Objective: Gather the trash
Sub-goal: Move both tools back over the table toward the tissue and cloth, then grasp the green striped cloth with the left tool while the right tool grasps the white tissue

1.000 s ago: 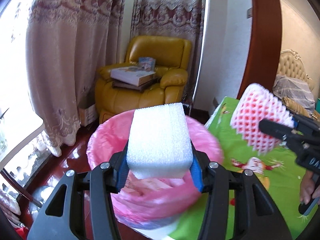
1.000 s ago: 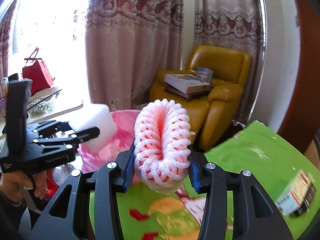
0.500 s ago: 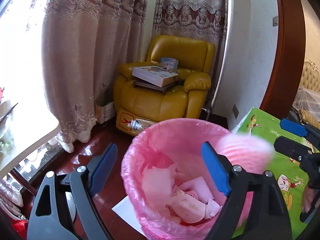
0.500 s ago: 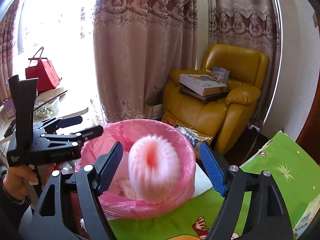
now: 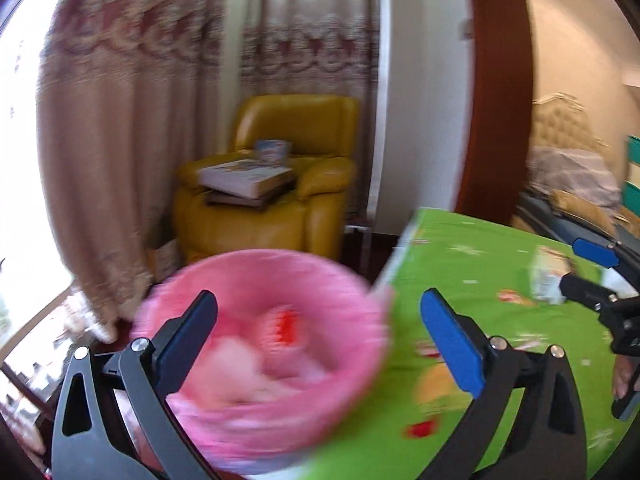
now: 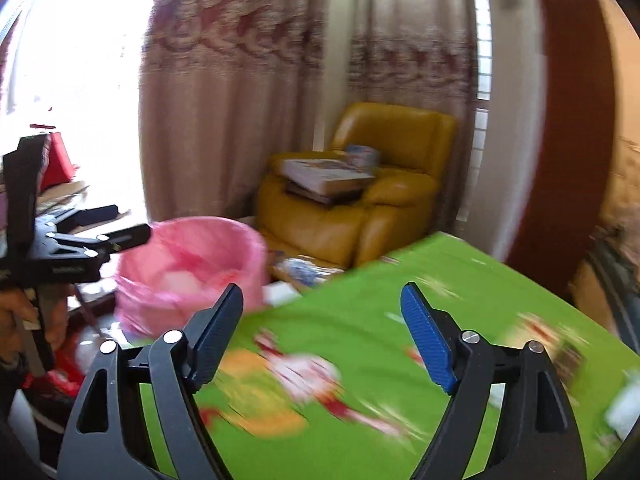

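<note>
Both claws (image 5: 318,334) emptied, trash in bin (image 5: 256,276).

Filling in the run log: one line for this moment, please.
left gripper: open, empty | right gripper: open, empty | pink-lined bin: holds trash | green table: small carton left

Right gripper (image 6: 322,334) wide apart and bare over green tablecloth (image 6: 460,280), pink-lined bin (image 6: 188,268) beyond its edge.

A green cartoon-print table (image 6: 460,280) carries a small blurred carton (image 5: 546,280) near its far side.
</note>
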